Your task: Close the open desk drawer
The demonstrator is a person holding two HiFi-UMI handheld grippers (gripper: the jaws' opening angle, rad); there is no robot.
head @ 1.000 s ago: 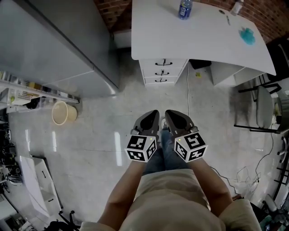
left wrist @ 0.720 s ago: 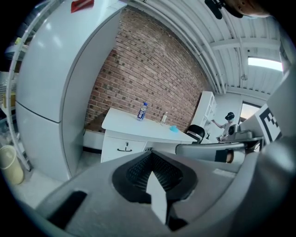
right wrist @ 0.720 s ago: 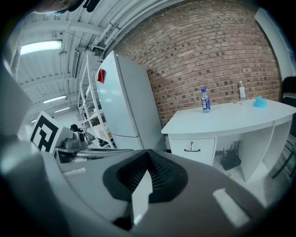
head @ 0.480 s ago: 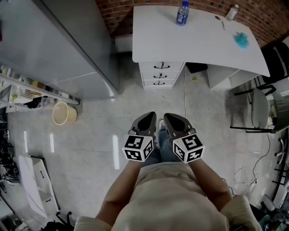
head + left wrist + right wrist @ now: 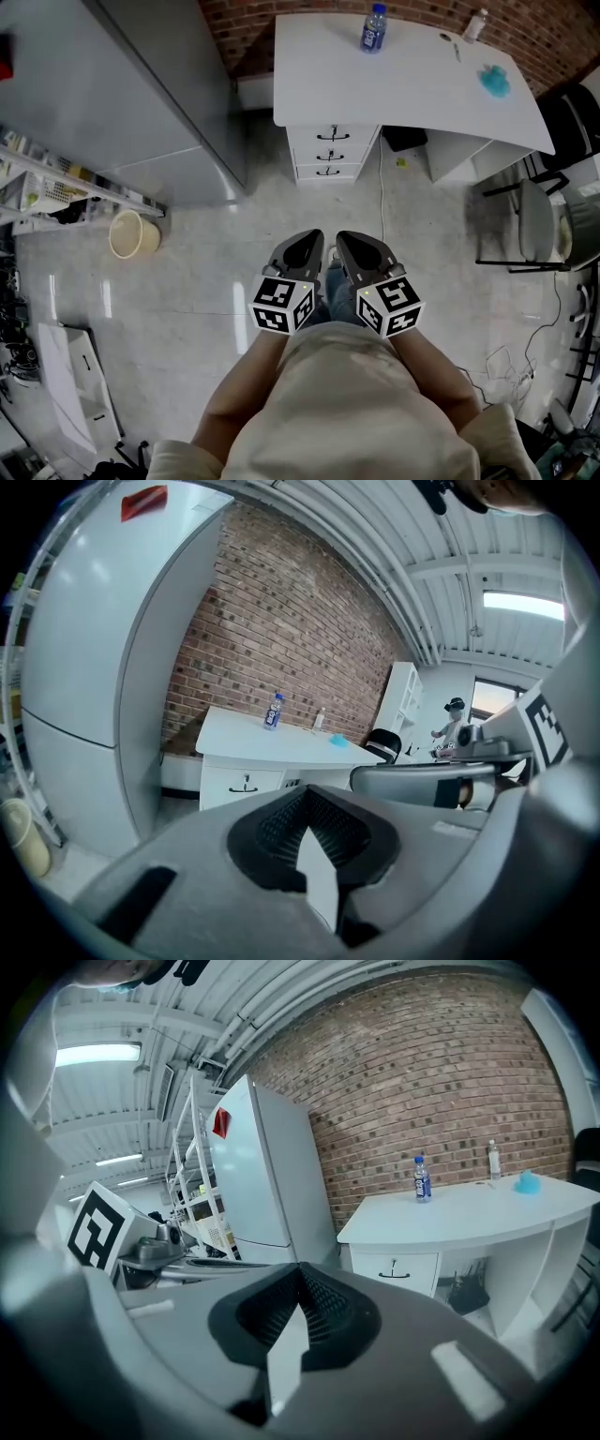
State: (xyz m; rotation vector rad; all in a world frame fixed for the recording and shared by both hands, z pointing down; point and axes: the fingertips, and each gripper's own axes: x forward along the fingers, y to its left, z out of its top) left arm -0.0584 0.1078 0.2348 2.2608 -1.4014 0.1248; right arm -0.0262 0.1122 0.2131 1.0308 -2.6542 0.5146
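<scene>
Both my left gripper and my right gripper have their jaws closed on nothing, held side by side and well short of the white curved-top desk. Its white three-drawer stack sits under the surface's left end, black handles facing me; from here I cannot tell which drawer stands out. A broad run of pale glossy floor lies open between me and that front. Left of the desk, the tall grey cabinet brings its corner close to the stack's edge. Right of the desk stands a black-framed chair. A blue-labelled plastic bottle stands on the surface near its back edge.
</scene>
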